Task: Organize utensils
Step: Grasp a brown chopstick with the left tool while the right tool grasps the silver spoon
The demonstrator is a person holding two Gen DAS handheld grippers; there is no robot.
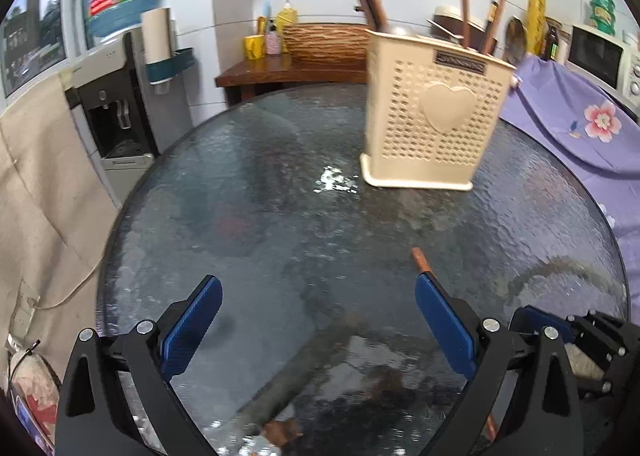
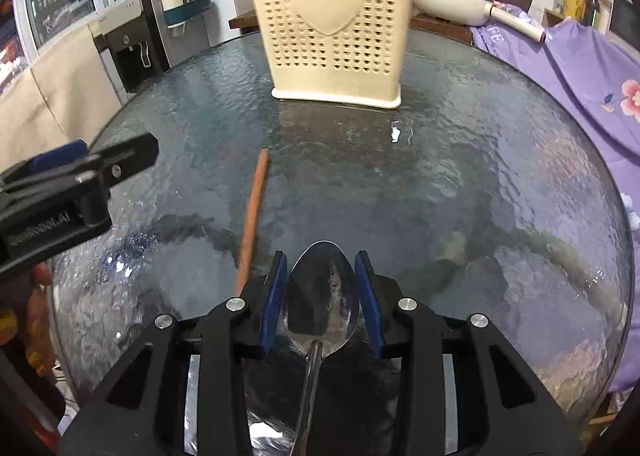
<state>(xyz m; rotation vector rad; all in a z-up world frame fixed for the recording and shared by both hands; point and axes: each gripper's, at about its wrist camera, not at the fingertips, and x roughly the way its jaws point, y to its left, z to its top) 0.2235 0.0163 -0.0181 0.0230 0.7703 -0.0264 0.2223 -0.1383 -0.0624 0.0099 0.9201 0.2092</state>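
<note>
A cream perforated utensil holder (image 1: 434,123) with a heart on its front stands at the far side of the round glass table (image 1: 280,215); it also shows in the right wrist view (image 2: 332,27) with several wooden utensils sticking out. My right gripper (image 2: 322,288) is shut on the bowl of a metal spoon (image 2: 320,296), low over the table's near side. A brown chopstick (image 2: 252,215) lies on the glass just left of it; its tip (image 1: 421,260) shows beside my right finger. My left gripper (image 1: 316,300) is open and empty above the table.
A water dispenser (image 1: 116,111) stands left of the table. A purple flowered cloth (image 1: 580,123) covers the counter on the right, with a microwave (image 1: 604,55) behind. A wooden side table (image 1: 288,69) with bottles and a basket sits behind the table. Beige cloth (image 1: 36,195) hangs at left.
</note>
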